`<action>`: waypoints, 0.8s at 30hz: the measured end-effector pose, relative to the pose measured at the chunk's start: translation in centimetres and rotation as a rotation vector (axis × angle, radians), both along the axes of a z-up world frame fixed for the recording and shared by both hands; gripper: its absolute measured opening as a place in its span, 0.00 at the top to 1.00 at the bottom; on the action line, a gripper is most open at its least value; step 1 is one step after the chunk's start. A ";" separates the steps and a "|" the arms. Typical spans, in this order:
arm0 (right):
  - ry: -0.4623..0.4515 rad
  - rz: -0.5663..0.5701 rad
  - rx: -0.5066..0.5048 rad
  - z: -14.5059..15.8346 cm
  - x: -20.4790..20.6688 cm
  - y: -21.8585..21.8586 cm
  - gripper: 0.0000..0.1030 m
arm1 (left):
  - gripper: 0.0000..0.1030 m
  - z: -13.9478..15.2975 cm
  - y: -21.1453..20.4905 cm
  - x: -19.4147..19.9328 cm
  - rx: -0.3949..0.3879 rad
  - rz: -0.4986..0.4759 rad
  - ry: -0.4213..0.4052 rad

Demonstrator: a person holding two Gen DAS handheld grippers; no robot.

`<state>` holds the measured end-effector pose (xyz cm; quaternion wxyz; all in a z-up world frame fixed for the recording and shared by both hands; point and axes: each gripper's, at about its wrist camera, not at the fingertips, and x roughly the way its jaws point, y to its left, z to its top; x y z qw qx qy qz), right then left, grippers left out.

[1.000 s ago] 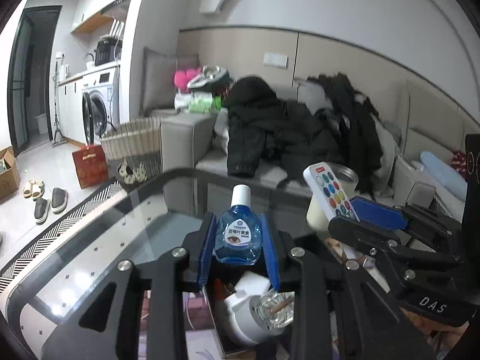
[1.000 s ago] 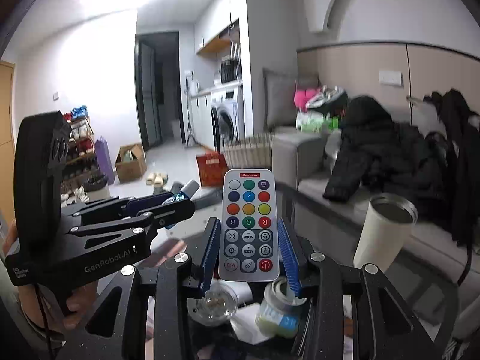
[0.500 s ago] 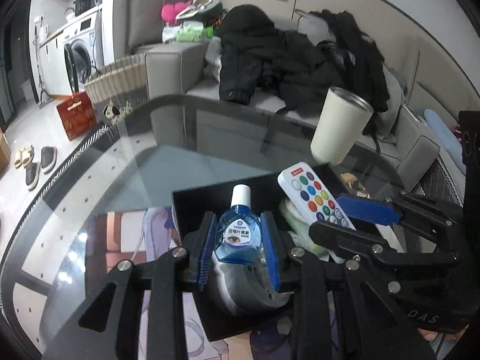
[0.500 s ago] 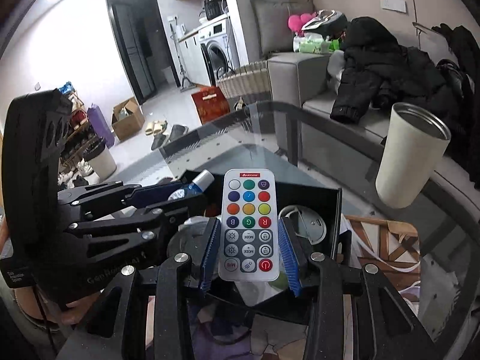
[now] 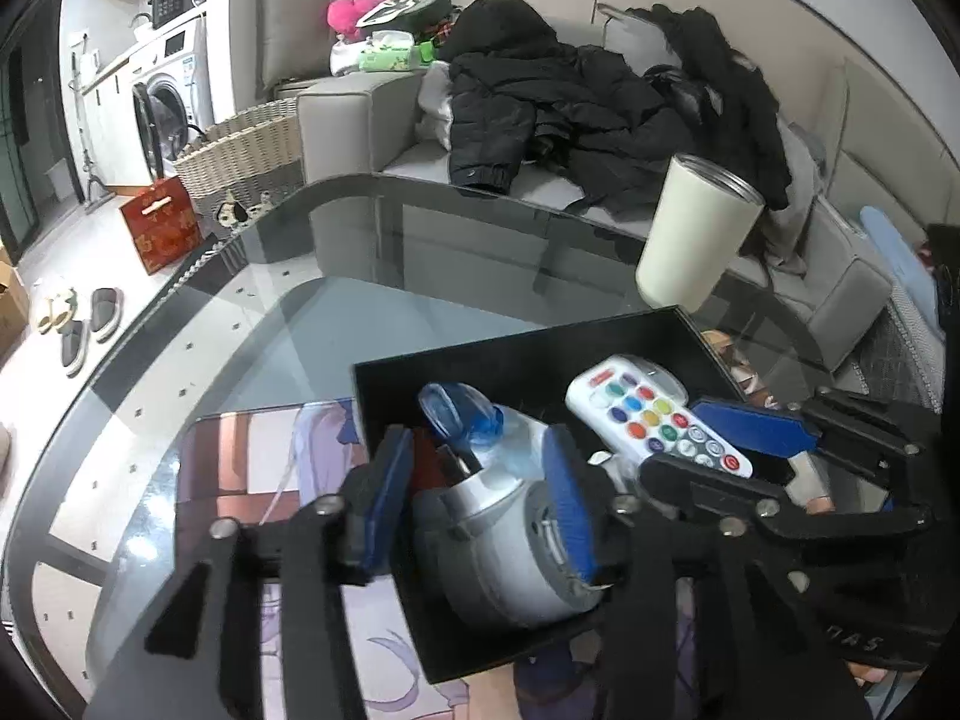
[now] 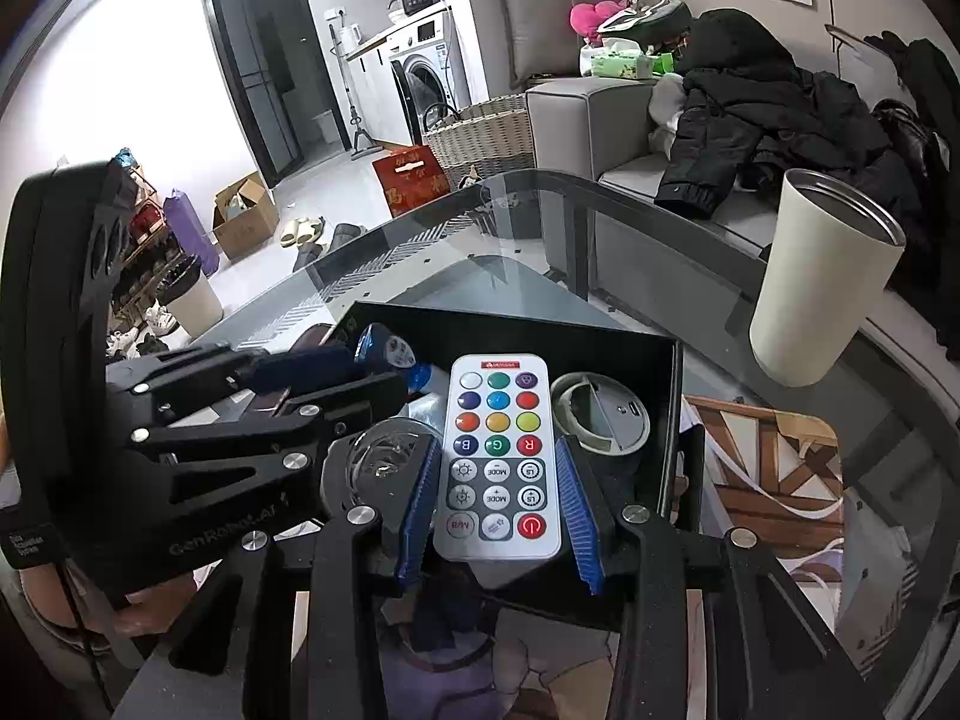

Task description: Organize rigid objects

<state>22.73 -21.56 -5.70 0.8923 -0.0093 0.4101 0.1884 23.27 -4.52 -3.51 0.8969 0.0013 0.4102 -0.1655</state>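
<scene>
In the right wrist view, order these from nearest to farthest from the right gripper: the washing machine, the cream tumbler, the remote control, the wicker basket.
1. Remote control, between the right gripper fingers, over the black box.
2. Cream tumbler, right, on the glass table.
3. Wicker basket, on the floor beyond the table.
4. Washing machine, against the far wall.

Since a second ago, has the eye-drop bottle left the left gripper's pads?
Yes. The left gripper has just been opening, and the eye-drop bottle has tipped forward, lying in the black box, no longer upright between the pads.
</scene>
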 end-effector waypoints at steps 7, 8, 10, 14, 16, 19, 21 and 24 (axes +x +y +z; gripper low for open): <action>0.022 -0.010 0.022 0.1 -0.6 -0.8 0.51 | 0.47 0.3 0.2 -0.4 -0.004 0.004 -0.009; 0.024 -0.007 0.022 0.1 -0.7 -0.8 0.50 | 0.47 0.4 0.2 -0.5 -0.002 0.007 -0.011; 0.025 -0.004 0.023 0.3 -1.0 -0.8 0.50 | 0.46 0.6 0.3 -0.8 -0.001 0.013 -0.017; 0.027 0.003 0.038 0.5 -1.8 -1.0 0.49 | 0.43 1.0 0.4 -1.4 0.000 0.024 -0.036; 0.025 0.003 0.041 0.7 -2.2 -1.1 0.47 | 0.37 1.2 0.5 -1.8 0.003 0.035 -0.047; 0.020 -0.003 0.053 0.9 -2.7 -1.4 0.39 | 0.32 1.6 0.8 -2.5 -0.001 0.048 -0.073; 0.007 -0.005 0.058 1.2 -3.2 -1.6 0.34 | 0.24 2.0 1.0 -3.0 -0.002 0.062 -0.092; -0.025 -0.007 0.051 1.7 -4.2 -1.7 0.32 | 0.21 2.5 1.2 -4.0 -0.003 0.074 -0.128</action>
